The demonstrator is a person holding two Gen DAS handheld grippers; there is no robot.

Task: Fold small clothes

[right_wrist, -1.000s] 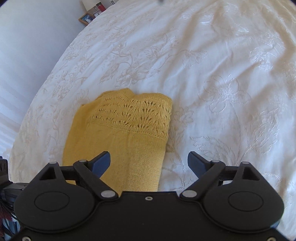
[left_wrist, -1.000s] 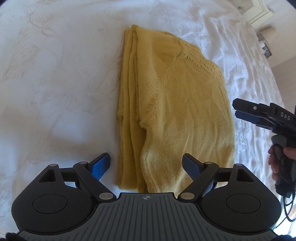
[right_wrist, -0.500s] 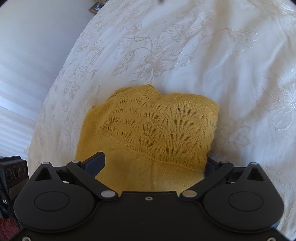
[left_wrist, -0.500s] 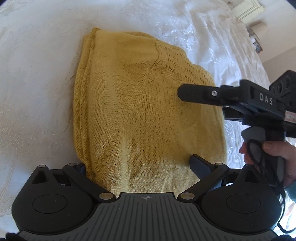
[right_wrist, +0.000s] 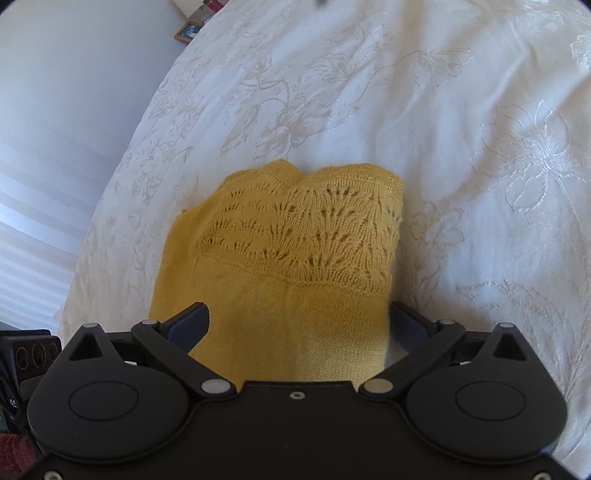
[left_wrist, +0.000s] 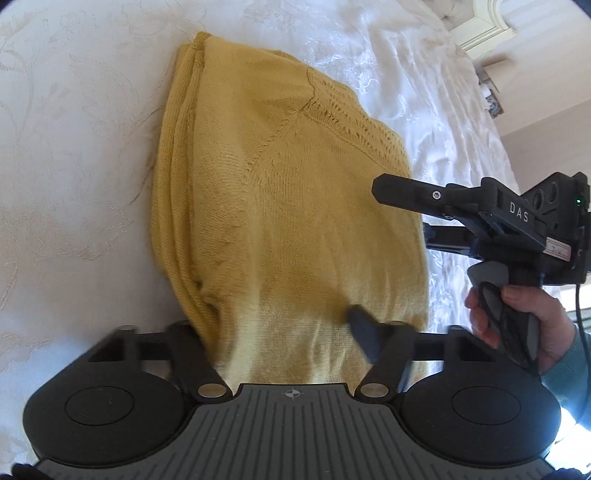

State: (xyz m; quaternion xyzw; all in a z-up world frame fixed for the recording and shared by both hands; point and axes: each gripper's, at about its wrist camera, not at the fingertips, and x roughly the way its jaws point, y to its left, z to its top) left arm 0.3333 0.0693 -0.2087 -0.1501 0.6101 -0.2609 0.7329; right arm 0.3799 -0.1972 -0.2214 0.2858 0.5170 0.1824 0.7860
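A folded yellow knitted sweater [left_wrist: 280, 206] lies on the white embroidered bedspread [left_wrist: 74, 155]. My left gripper [left_wrist: 280, 332] is at its near hem, jaws narrowing around the fabric, the left finger hidden under the cloth and the right finger [left_wrist: 364, 332] on top, blurred. My right gripper [right_wrist: 295, 325] is open and straddles the sweater [right_wrist: 295, 236] at its side, its lace yoke ahead; one finger [right_wrist: 188, 321] lies above the cloth and the other below its edge. The right gripper also shows in the left wrist view [left_wrist: 406, 206], held by a hand.
The bedspread [right_wrist: 461, 129] spreads out wide on all sides of the sweater. A white wall or headboard [right_wrist: 55, 147] runs along its left edge. Small framed items [right_wrist: 186, 31] stand far off. White furniture [left_wrist: 484, 26] is beyond the bed.
Both grippers have moved in onto the sweater, from beside it to straddling its edges. The left gripper's jaws have narrowed on the hem in the last half second.
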